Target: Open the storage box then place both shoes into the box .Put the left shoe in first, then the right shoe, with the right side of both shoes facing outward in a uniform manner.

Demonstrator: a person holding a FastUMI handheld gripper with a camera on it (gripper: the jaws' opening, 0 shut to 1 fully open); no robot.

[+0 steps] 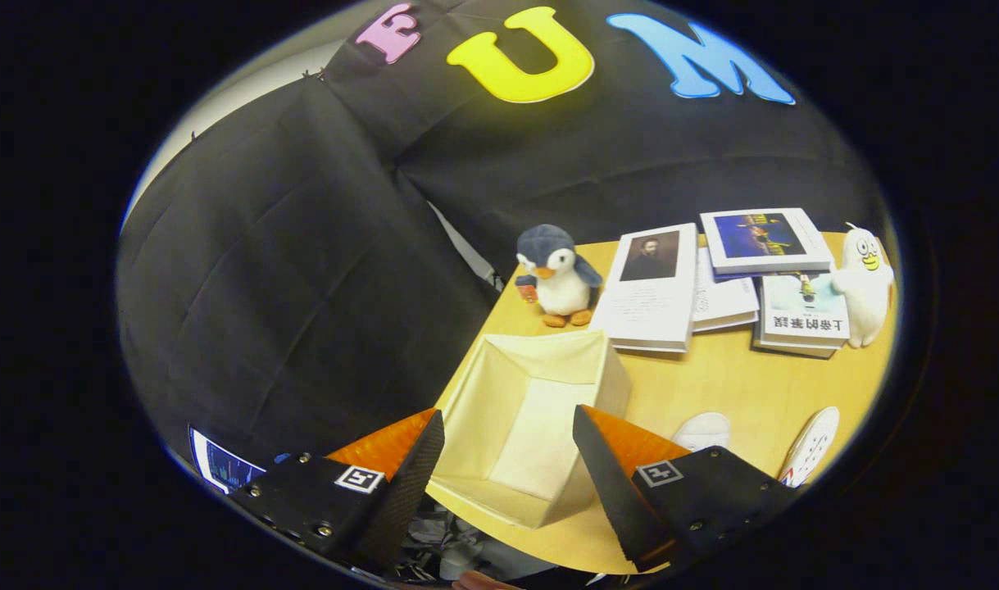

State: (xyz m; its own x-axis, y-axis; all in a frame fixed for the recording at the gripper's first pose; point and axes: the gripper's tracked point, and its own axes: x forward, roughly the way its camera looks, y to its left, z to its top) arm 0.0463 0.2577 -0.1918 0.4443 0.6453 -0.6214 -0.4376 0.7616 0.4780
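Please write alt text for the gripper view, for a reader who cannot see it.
The gripper hovers open, holding nothing, above an open, empty storage box on a wooden table. Beyond the box stand a penguin plush and books; two white shoes lie beside it.

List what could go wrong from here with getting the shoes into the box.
1. The open storage box sits near the table's edge, beside the drop; a push while loading could slide it off.
2. The gripper is open and empty above the box, while the shoes lie off to the side beyond one finger, partly hidden, so telling left from right is hard.
3. The penguin toy and books crowd the box's far side.
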